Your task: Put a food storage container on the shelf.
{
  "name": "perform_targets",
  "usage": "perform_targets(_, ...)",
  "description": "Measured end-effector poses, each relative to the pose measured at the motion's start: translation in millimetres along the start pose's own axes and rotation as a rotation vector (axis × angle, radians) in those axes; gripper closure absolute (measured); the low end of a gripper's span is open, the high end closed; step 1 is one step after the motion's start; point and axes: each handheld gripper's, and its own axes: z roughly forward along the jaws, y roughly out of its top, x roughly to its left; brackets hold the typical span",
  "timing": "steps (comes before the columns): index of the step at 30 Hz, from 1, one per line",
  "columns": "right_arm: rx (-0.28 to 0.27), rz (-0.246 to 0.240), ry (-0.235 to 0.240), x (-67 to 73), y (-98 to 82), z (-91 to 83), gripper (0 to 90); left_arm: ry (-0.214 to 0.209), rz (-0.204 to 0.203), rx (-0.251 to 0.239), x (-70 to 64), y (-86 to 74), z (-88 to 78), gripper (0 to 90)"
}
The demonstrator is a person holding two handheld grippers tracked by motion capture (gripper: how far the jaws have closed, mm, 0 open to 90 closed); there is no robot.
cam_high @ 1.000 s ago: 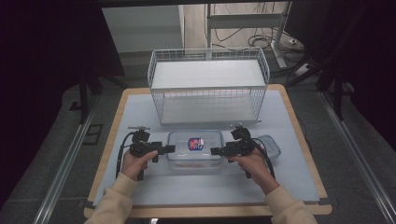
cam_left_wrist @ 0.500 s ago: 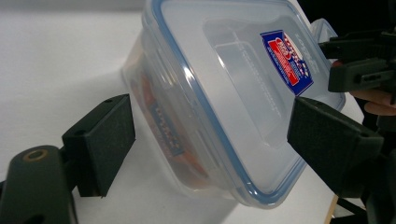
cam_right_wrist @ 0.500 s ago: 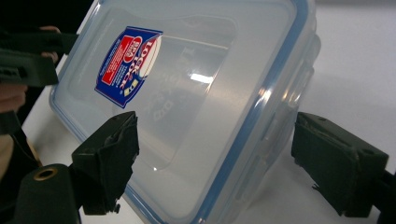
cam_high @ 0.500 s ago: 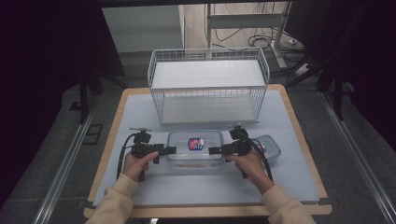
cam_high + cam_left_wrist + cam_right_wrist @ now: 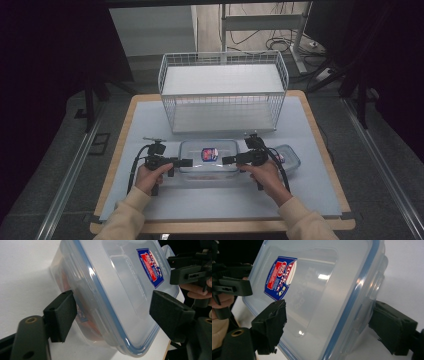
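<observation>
White wire basket (image 5: 223,92) at the table's (image 5: 150,117) far side; smaller lidded container (image 5: 289,156) at right.

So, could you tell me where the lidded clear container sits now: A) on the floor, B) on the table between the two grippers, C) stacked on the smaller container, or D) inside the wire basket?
B: the clear container rests on the table, with the left gripper and right gripper at its ends, in front of the wire basket.

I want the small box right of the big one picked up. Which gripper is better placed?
Right. The right gripper is beside the small box; the left gripper is across the big box, farther off.
</observation>
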Motion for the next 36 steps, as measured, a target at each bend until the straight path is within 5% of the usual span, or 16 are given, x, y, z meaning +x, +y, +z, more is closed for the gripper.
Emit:
perform_targets(12,-0.059,-0.037,0.031,-0.6,-11.0,-14.2,31.1,0.006,0.014,-0.059,-8.2,-11.7,-11.6,36.3)
perform_targets(17,-0.113,-0.024,0.101,-8.5,-21.0,-22.2,40.0,0.002,0.020,-0.088,-11.4,-18.0,-16.5,40.8)
perform_targets(36,-0.195,-0.091,0.100,-5.3,-29.3,-38.1,44.7,0.026,0.078,-0.137,-28.5,-19.7,-21.5,46.8)
